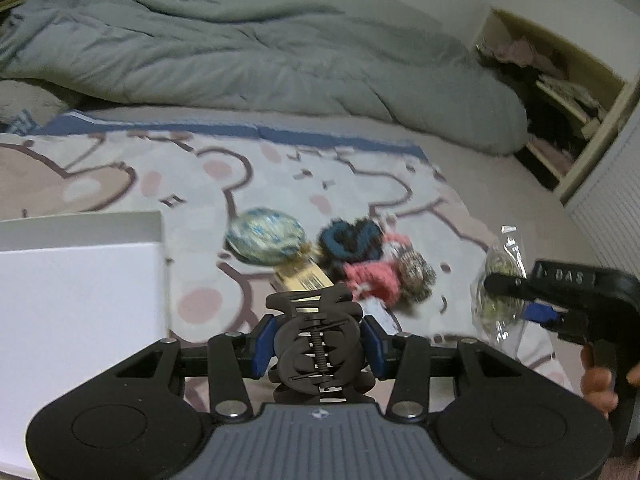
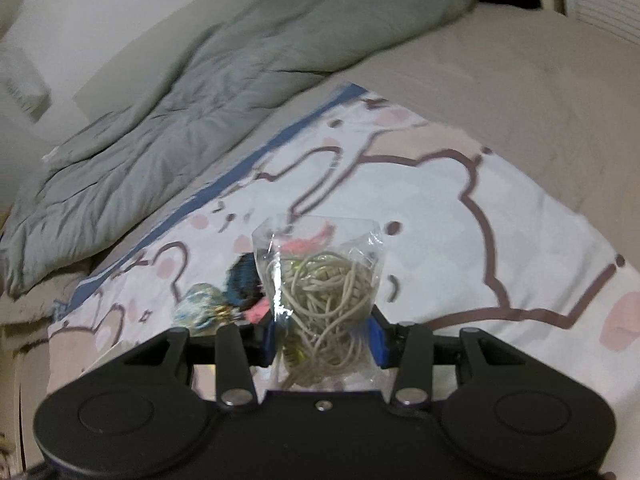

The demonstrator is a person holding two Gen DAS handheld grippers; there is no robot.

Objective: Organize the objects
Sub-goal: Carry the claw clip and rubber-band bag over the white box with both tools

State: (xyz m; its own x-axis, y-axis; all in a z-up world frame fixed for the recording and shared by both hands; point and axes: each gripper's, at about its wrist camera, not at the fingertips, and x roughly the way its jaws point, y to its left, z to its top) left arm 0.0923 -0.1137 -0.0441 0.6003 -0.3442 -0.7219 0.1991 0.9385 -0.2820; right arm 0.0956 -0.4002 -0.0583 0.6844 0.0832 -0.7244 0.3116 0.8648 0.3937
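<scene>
My left gripper (image 1: 319,346) is shut on a dark brown hair claw clip (image 1: 318,344), held above a bear-print blanket (image 1: 120,176). My right gripper (image 2: 324,338) is shut on a clear plastic bag of beige elastic bands (image 2: 320,288); the bag also shows in the left wrist view (image 1: 500,292) at the right, with the right gripper (image 1: 516,300). On the blanket lie a blue-white scrunchie (image 1: 264,240), a dark blue scrunchie (image 1: 350,238), a pink scrunchie (image 1: 372,276), a checked scrunchie (image 1: 414,270) and a yellow card (image 1: 300,278).
A white box (image 1: 80,300) stands at the left, beside the left gripper. A grey duvet (image 1: 240,60) lies bunched along the back of the bed. An open shelf unit (image 1: 560,92) with clothes stands at the far right.
</scene>
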